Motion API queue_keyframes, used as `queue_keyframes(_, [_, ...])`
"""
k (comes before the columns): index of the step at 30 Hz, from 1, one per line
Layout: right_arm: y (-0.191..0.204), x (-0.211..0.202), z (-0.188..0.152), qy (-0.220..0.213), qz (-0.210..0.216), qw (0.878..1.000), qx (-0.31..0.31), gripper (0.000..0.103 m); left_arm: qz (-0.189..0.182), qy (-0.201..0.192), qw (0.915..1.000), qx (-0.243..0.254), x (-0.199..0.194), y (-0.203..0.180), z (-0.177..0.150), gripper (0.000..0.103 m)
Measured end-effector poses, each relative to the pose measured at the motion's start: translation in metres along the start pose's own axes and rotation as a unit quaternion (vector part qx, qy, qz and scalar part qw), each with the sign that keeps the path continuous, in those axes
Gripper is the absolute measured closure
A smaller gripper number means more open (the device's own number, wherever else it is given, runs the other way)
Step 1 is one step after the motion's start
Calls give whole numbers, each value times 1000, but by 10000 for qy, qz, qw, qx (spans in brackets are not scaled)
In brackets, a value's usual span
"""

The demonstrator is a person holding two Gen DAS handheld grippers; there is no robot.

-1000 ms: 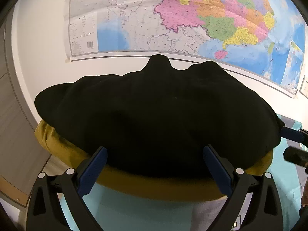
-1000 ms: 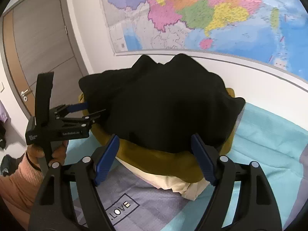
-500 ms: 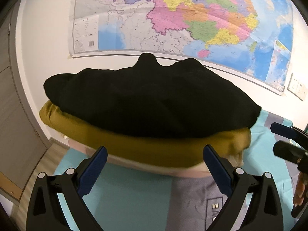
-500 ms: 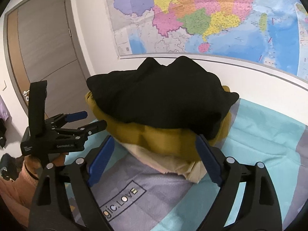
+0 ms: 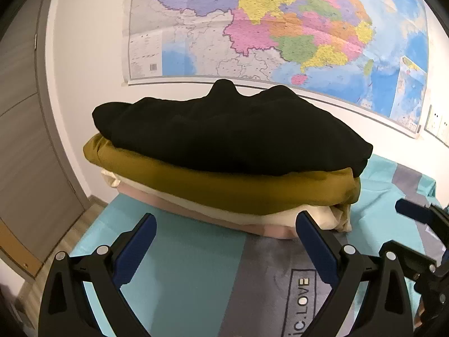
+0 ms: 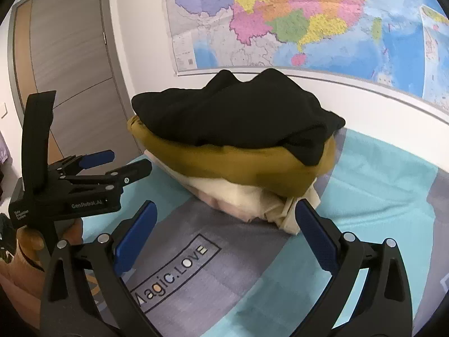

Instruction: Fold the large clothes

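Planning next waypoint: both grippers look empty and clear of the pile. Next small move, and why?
Probably withdraw and fetch another garment. The black top lies folded on the pile, and the left gripper and right gripper are open, empty, short of it.

Black gripper (image 6: 221,224) frames, blue pads (image 6: 134,236), silver screws, white "GenRobot.AI" lettering.

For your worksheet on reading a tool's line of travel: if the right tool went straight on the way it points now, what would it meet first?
Most likely the pile of folded clothes, probably its cream bottom layers; the open right tool holds nothing. Depth is hard to judge.
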State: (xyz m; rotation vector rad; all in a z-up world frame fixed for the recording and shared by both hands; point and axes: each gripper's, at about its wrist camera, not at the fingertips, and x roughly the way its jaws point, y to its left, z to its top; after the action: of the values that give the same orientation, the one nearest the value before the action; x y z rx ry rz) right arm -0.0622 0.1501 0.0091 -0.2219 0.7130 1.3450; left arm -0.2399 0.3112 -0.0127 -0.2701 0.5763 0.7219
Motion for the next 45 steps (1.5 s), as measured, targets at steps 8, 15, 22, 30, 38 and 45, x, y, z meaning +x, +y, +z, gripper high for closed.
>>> queue_keyframes(8, [6,-12,-11,-96,-29,9999,-17,6,26,37,10000,-62,-12,-7,-12,7])
queue_keyframes(15, [4,-20,-17,-151,-17,9999,34,6,123,81,9999,-54,-19,-17,-22,7])
queue_keyframes(22, [7,-26,-24,-153,10,9999,23,6,210,87,9997,25,-25,-24,-32,7])
queue_keyframes(30, [9,-30,-30,-135,44,9999,63,6,249,125,9996,36,-29,-27,-37,7])
queue_keyframes(38, [10,-32,-35,-118,46,9999,62,6,260,132,9995,148,-32,-34,-42,7])
queue_keyframes(45, [9,-35,-39,-110,67,9999,80,6,256,112,9994,195,-33,-38,-44,7])
